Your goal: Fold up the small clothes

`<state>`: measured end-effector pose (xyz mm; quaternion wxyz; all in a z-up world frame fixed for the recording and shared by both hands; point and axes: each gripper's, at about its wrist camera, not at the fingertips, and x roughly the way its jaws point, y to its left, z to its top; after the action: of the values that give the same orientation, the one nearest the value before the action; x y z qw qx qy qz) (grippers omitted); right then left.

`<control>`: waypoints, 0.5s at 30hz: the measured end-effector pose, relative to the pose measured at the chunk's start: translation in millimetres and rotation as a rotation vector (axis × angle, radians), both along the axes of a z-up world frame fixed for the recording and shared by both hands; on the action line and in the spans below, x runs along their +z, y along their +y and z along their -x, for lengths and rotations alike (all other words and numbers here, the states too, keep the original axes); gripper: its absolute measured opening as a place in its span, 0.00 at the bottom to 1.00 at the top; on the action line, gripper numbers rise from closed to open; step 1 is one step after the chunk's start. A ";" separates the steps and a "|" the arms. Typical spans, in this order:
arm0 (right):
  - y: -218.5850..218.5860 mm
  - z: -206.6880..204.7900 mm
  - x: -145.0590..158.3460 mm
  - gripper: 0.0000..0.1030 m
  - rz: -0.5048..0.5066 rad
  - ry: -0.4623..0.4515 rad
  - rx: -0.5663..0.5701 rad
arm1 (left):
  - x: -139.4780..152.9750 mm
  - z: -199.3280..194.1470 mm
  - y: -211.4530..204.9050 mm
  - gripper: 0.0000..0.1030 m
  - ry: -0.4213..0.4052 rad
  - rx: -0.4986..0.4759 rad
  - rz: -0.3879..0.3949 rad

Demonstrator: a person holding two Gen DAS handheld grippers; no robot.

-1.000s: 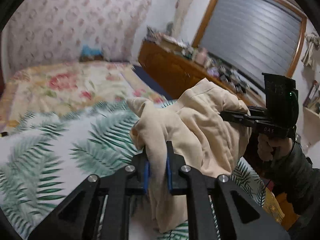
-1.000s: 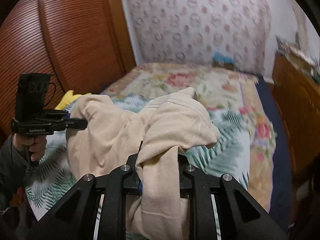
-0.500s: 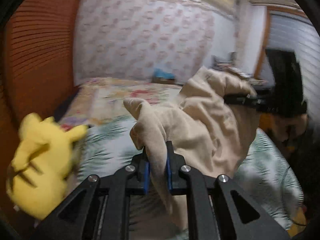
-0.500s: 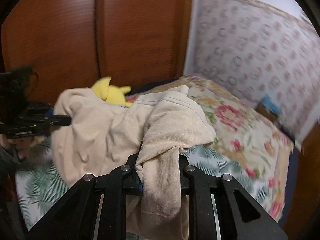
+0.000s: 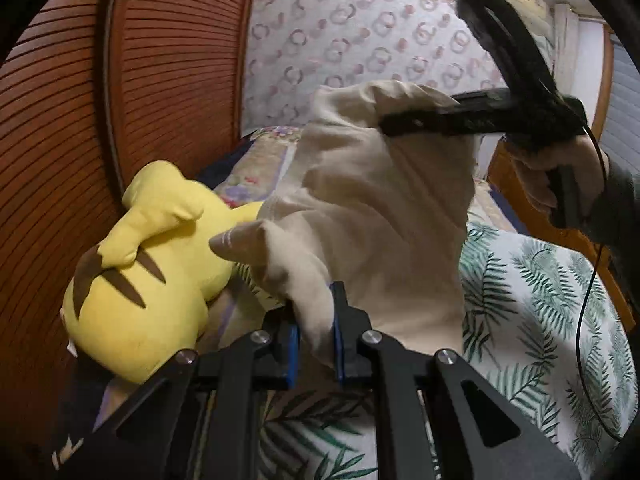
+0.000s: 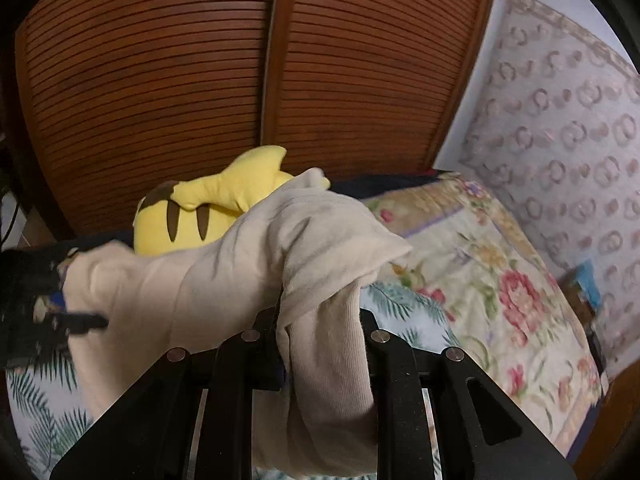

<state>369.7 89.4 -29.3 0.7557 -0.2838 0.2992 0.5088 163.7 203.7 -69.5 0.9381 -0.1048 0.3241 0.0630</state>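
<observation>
A beige garment [image 5: 372, 208] hangs stretched in the air between my two grippers, above the bed. In the left wrist view my left gripper [image 5: 314, 320] is shut on one bunched corner, its blue pads [image 5: 291, 344] pressing the cloth. My right gripper [image 5: 386, 124] is at the upper right, clamped on the garment's top edge, a hand [image 5: 560, 184] around its handle. In the right wrist view the garment [image 6: 224, 280] drapes over my right gripper [image 6: 320, 320] and hides its pads. The left gripper [image 6: 100, 322] is blurred at the far left, holding the other end.
A yellow plush toy [image 5: 148, 280] [image 6: 208, 208] lies on the bed next to brown louvred wardrobe doors [image 6: 280, 80]. The bed has a fern-print sheet [image 5: 540, 300] and a floral quilt [image 6: 500, 280]. A patterned wall [image 5: 360, 40] stands behind.
Both grippers have swung left with the garment held between them, from the window and dresser side toward the wardrobe. The plush toy has come into view.
</observation>
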 end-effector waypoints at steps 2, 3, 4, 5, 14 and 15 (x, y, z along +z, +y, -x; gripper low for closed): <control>6.8 -4.3 -2.4 0.30 -0.001 0.007 -0.046 | -2.5 -2.7 -2.0 0.10 0.017 0.004 -0.003; 8.3 -8.5 -6.6 0.38 0.007 0.014 -0.095 | -4.7 -1.6 -3.0 0.11 0.023 0.002 -0.004; 8.4 -9.4 -6.1 0.42 0.006 0.020 -0.117 | -4.4 -1.6 -4.8 0.12 0.027 0.005 -0.012; 6.2 -10.5 -6.3 0.49 0.004 0.018 -0.135 | -5.0 0.6 -6.4 0.14 0.027 0.004 -0.025; -75.8 11.3 4.3 0.54 -0.089 0.029 -0.321 | 22.5 6.4 -22.9 0.27 0.008 -0.008 -0.092; -89.6 18.7 7.3 0.54 -0.110 0.030 -0.339 | 25.5 7.5 -27.4 0.27 0.004 -0.012 -0.095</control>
<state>351.0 -0.2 -22.0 0.8404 -0.1800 0.3257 0.3940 156.2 176.2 -44.0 0.9417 -0.0580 0.3235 0.0727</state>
